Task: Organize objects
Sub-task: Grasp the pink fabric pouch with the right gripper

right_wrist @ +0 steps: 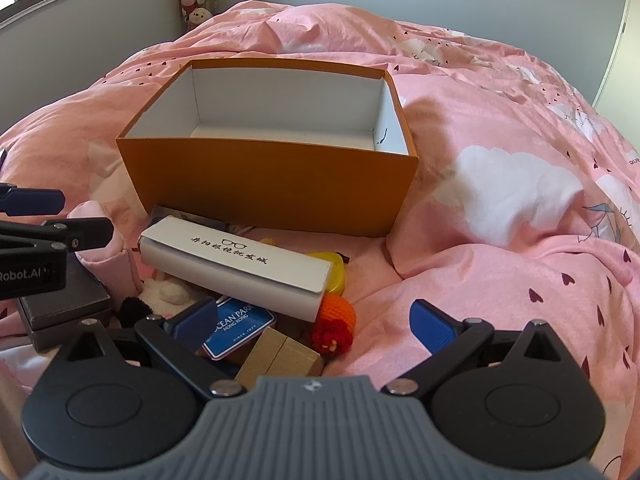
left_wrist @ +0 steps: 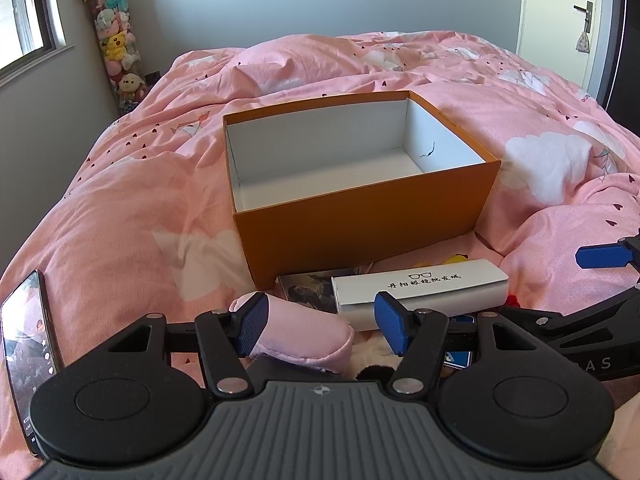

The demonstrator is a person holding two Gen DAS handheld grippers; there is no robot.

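An open orange box (left_wrist: 360, 216) with a white empty inside stands on the pink bed; it also shows in the right wrist view (right_wrist: 272, 184). In front of it lies a pile: a white glasses case (left_wrist: 420, 288) (right_wrist: 240, 268), a pink roll (left_wrist: 304, 332) (right_wrist: 100, 236), a blue Ocean Park card (right_wrist: 240, 326), an orange crochet toy (right_wrist: 336, 320), a yellow item (right_wrist: 332, 272), a tan block (right_wrist: 280, 356) and a dark box (right_wrist: 60, 300). My left gripper (left_wrist: 320, 328) is open over the pink roll. My right gripper (right_wrist: 316, 324) is open, low over the pile.
A phone (left_wrist: 28, 348) lies at the left on the pink duvet (left_wrist: 120, 208). A tall tube of plush toys (left_wrist: 116, 44) stands in the far corner by a window. A door (left_wrist: 560, 8) is at the far right.
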